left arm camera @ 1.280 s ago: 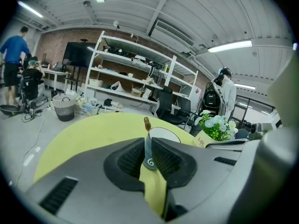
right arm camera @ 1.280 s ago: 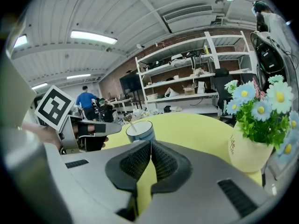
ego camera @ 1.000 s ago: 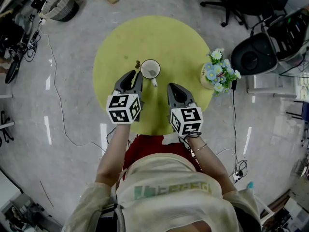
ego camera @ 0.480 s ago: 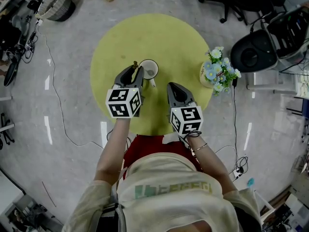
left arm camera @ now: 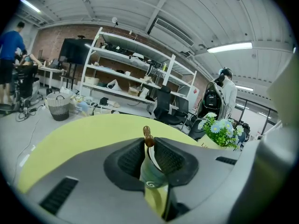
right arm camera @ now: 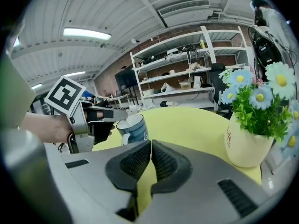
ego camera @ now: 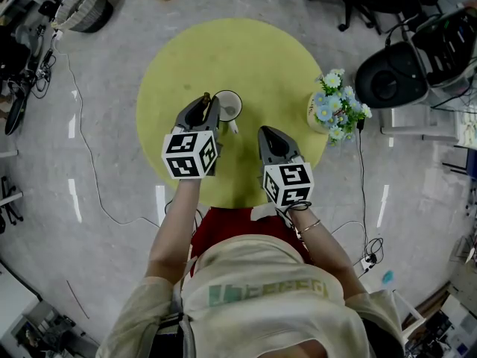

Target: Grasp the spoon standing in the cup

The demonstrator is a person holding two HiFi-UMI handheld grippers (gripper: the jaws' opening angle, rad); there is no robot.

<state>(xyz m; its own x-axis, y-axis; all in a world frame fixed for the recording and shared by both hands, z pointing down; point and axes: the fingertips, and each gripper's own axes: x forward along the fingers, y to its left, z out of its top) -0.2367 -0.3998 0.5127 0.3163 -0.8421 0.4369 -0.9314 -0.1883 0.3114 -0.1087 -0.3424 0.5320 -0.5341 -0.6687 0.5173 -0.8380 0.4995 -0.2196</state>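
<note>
A cup (ego camera: pixel 228 106), white inside and dark outside, stands on the round yellow table (ego camera: pixel 246 51). A spoon with a brown knobbed handle (ego camera: pixel 207 97) stands at the cup's left rim. My left gripper (ego camera: pixel 209 101) is shut on that handle. In the left gripper view the knob (left arm camera: pixel 148 137) pokes up between the pads of that gripper (left arm camera: pixel 149 146), with the cup (left arm camera: pixel 154 176) just behind and below. My right gripper (ego camera: pixel 262 133) hovers to the right of the cup, shut with nothing in it (right arm camera: pixel 150 146). The right gripper view shows the cup (right arm camera: pixel 134 128) and the left gripper (right arm camera: pixel 100 115) at its rim.
A cream vase of blue and white flowers (ego camera: pixel 330 114) stands at the table's right edge (right arm camera: pixel 250 125). Black office chairs (ego camera: pixel 391 80) stand on the right, a woven basket (ego camera: pixel 83 6) at the far left, and cables run over the grey floor.
My left gripper has moved forward to the cup's left rim and shut on the spoon's handle. The right gripper has stayed where it was.
</note>
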